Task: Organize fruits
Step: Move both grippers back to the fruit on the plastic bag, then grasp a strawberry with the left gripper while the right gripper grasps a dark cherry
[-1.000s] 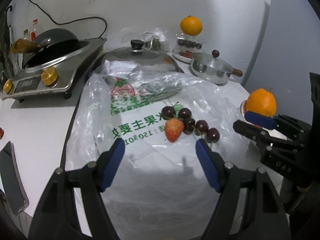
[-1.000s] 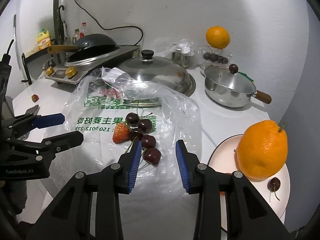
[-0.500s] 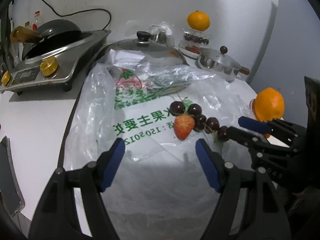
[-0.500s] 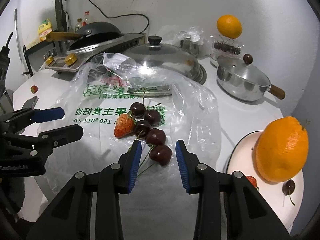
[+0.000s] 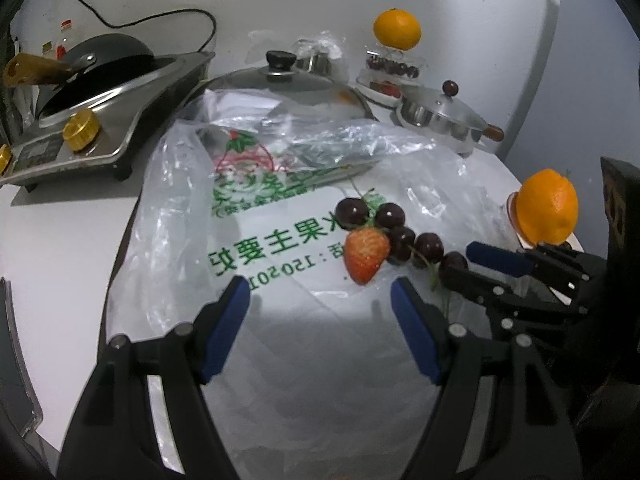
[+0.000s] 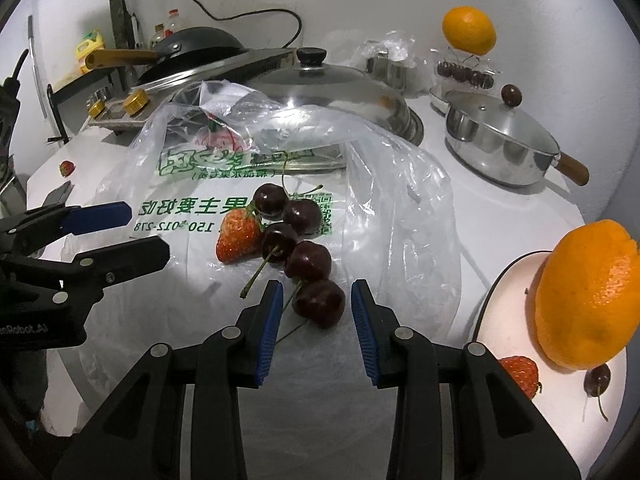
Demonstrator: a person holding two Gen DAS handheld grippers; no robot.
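A strawberry (image 6: pixel 238 235) and several dark cherries (image 6: pixel 304 216) lie on a clear plastic bag (image 6: pixel 400 200). My right gripper (image 6: pixel 317 298) is open, its blue pads on either side of the nearest cherry (image 6: pixel 319 304), not squeezing it. My left gripper (image 5: pixel 320 292) is open and empty, just short of the strawberry (image 5: pixel 366 254); it also shows in the right wrist view (image 6: pixel 116 232). A white plate (image 6: pixel 516 320) at the right holds an orange (image 6: pixel 588 292), a strawberry (image 6: pixel 520 374) and a cherry (image 6: pixel 597 378).
A steel pot lid (image 6: pixel 320 88), a lidded saucepan (image 6: pixel 500 136) and a cooker with a black wok (image 6: pixel 192 46) stand behind the bag. A fruit stand with cherries and an orange (image 6: pixel 468 32) is at the back. A lone strawberry (image 6: pixel 67 168) lies far left.
My right gripper has moved forward and down, so the nearest cherry now sits between its pads. My left gripper has edged closer to the strawberry. Both stay open.
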